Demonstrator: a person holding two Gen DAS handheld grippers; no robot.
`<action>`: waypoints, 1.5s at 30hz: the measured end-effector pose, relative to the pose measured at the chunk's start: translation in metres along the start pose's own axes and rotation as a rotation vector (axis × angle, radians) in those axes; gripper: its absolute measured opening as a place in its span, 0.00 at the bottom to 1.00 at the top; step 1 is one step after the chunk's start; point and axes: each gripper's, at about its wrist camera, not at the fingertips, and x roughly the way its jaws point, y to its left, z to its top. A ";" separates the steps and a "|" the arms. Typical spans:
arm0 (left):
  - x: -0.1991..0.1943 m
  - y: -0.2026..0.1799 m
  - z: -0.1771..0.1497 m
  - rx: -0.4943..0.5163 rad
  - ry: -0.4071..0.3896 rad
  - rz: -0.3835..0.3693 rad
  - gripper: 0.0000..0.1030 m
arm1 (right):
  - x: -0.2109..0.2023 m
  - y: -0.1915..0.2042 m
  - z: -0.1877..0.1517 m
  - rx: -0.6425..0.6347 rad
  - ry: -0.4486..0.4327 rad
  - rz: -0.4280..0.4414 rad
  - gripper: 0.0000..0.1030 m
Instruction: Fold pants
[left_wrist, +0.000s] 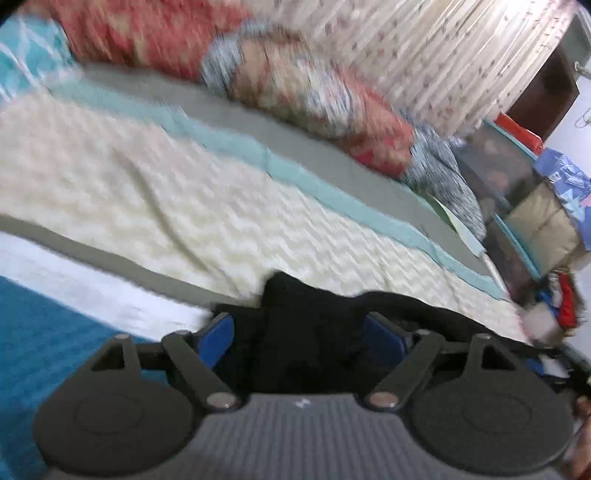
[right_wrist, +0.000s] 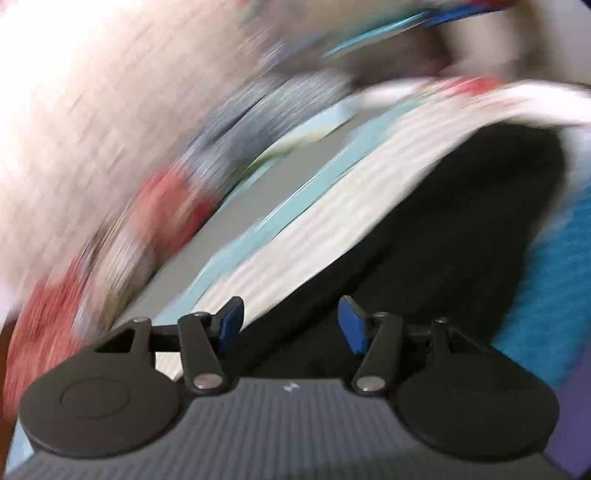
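The black pants (left_wrist: 303, 332) lie on the bed's cream quilt (left_wrist: 147, 177). In the left wrist view a bunch of the black cloth sits between the blue fingertips (left_wrist: 218, 338) of my left gripper (left_wrist: 301, 338), whose jaws stand wide apart. In the blurred right wrist view the pants (right_wrist: 461, 229) stretch away ahead. My right gripper (right_wrist: 291, 325) is open just above the cloth, its blue pads (right_wrist: 352, 328) apart with nothing pinched.
Red floral pillows (left_wrist: 303, 85) line the far side of the bed under a pale curtain (left_wrist: 424, 48). Shelves with bags (left_wrist: 535, 206) stand at the right. A teal blanket (left_wrist: 40, 354) covers the near left.
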 end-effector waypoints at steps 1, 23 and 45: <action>0.013 -0.003 -0.001 -0.008 0.021 -0.021 0.72 | 0.014 0.019 -0.012 -0.033 0.050 0.025 0.58; 0.012 0.016 0.030 -0.053 -0.082 0.044 0.66 | 0.073 0.193 -0.147 -0.524 0.359 0.237 0.58; 0.037 0.069 0.013 -0.176 0.046 0.104 0.11 | 0.075 0.188 -0.161 -0.554 0.444 0.189 0.59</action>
